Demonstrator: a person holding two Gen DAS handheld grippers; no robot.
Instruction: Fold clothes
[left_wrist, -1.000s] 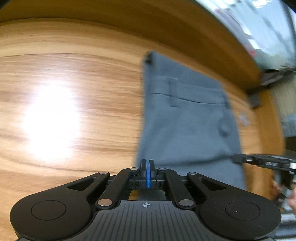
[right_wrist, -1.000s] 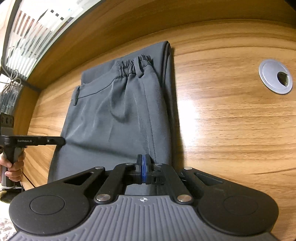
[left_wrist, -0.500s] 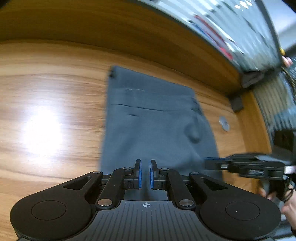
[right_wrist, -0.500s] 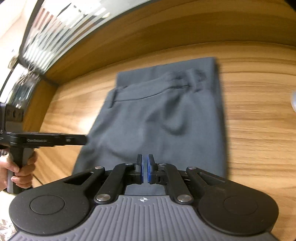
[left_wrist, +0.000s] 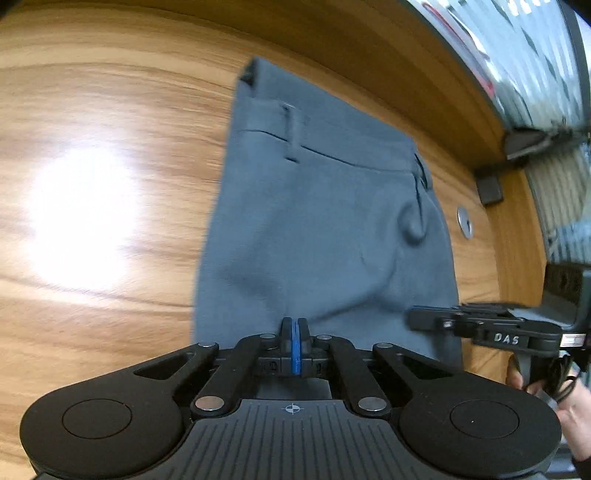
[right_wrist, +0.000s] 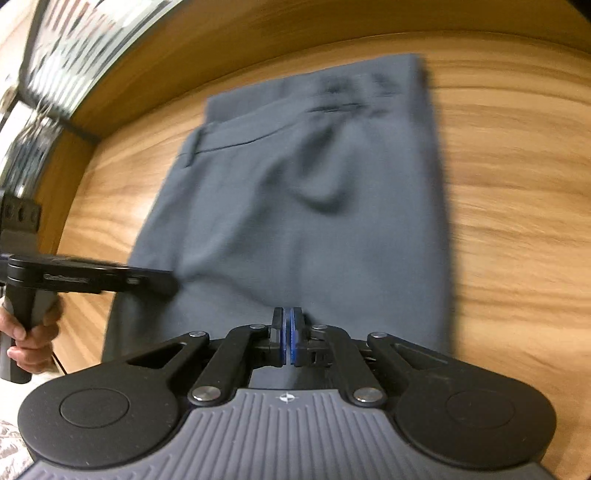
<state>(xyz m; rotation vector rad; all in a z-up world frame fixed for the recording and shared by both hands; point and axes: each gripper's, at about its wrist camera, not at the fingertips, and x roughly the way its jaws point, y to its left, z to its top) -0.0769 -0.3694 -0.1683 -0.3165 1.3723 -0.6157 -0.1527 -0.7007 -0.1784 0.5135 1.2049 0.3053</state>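
Nearest the left wrist camera, the left gripper has its blue-padded fingers pressed together, sitting over the near edge of the grey folded trousers. Whether a sliver of cloth is caught between the pads cannot be told, since the near hem is hidden under the gripper body. The right gripper looks the same in its own view: blue pads closed with barely a slit between them, poised at the trousers' near edge, and again no cloth is plainly seen pinched.

The trousers lie flat on the wooden tabletop, long axis running straight away from both sets of fingers, the waistband with its belt loop at the far end. The left gripper stands toward the trousers' left half and the right gripper toward the right half, roughly level with each other (neither is clearly the nearer).

Judging by this, the next fold would carry the near edge forward along that long axis toward the waistband, so both hands need a grip at the near edge.

Beyond the trousers' right side, a round metal cable grommet is set in the tabletop.
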